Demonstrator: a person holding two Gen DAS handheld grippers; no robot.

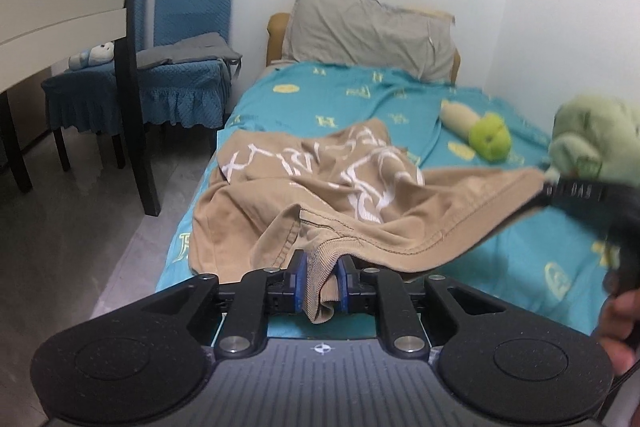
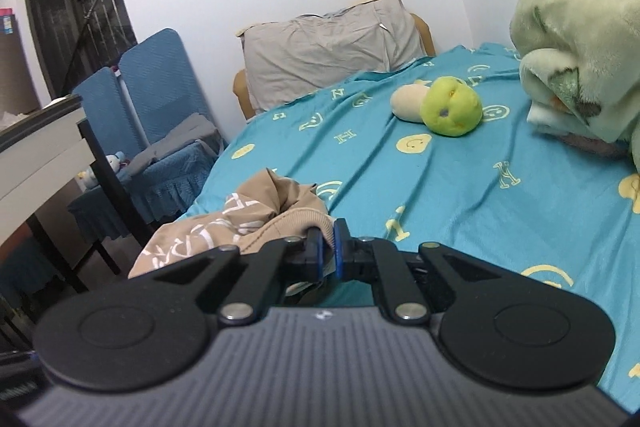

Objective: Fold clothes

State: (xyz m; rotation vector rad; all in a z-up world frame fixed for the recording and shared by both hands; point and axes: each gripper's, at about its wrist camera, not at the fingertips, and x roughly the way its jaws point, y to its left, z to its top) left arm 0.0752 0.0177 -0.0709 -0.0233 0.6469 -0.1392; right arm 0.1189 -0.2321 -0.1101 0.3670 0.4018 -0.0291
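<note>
A tan T-shirt with white lettering (image 1: pixel 320 183) lies crumpled on the teal bedsheet (image 1: pixel 320 99). My left gripper (image 1: pixel 322 277) is shut on its ribbed collar at the near edge of the bed. My right gripper (image 2: pixel 327 241) is shut on a ribbed edge of the same shirt (image 2: pixel 224 227), which bunches to its left. In the left wrist view the right gripper (image 1: pixel 568 195) shows blurred at the right, holding the shirt's hem stretched out above the sheet.
A grey pillow (image 1: pixel 368 31) leans on the headboard. A small green and cream plush (image 1: pixel 480 131) and a large green plush (image 2: pixel 580 39) lie on the bed's right side. Blue chairs (image 1: pixel 180 39) and a white table (image 1: pixel 60 19) stand left of the bed.
</note>
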